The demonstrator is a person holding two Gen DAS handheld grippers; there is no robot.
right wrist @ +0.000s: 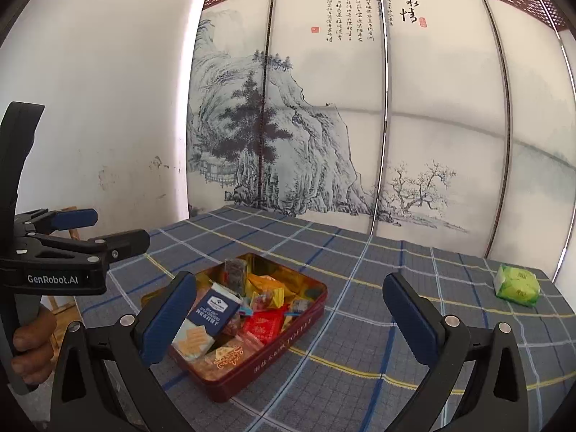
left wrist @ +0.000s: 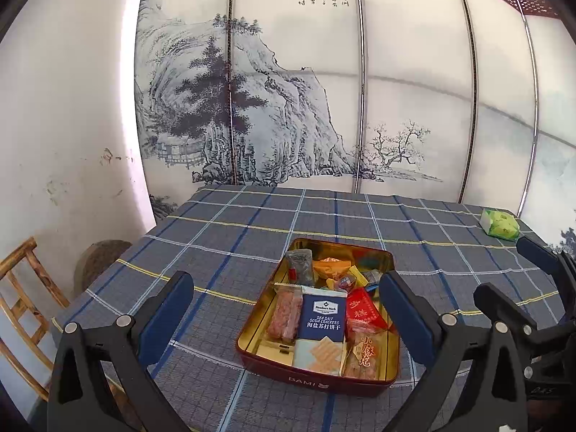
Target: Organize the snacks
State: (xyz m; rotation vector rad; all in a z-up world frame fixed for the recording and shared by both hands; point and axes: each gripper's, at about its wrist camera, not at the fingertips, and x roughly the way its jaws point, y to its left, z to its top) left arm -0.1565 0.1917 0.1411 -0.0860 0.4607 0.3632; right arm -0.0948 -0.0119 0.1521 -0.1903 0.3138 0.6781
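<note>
Left gripper (left wrist: 284, 298): jaws spread wide, nothing between the pads, touching nothing. It hangs above the near edge of the bench (left wrist: 223, 237), with the red tin (left wrist: 316, 383) framed between its two fingers. In the right wrist view the same left gripper (right wrist: 111, 228) shows at the left edge, held by a hand (right wrist: 32, 342) on its grip, jaws apart and empty.

Right gripper (right wrist: 288, 309): jaws also wide apart, empty, no contact with anything. It hangs over the bench just right of the tin; its left finger (right wrist: 167, 318) overlaps the tin's near corner in view only.

Red tin: open, gold inside, sits on the checked cloth near the bench centre. It holds the snacks: a blue soda cracker pack (left wrist: 322, 318) lying over a pale patterned pack (left wrist: 320, 356), a red packet (left wrist: 361, 311), an orange packet (left wrist: 331, 266), a clear pack of pinkish pieces (left wrist: 284, 315), and a grey pack (left wrist: 300, 266) standing at the far end.

Green packet (right wrist: 518, 284): alone on the cloth at the far right of the bench, well apart from the tin and from both grippers.
</note>
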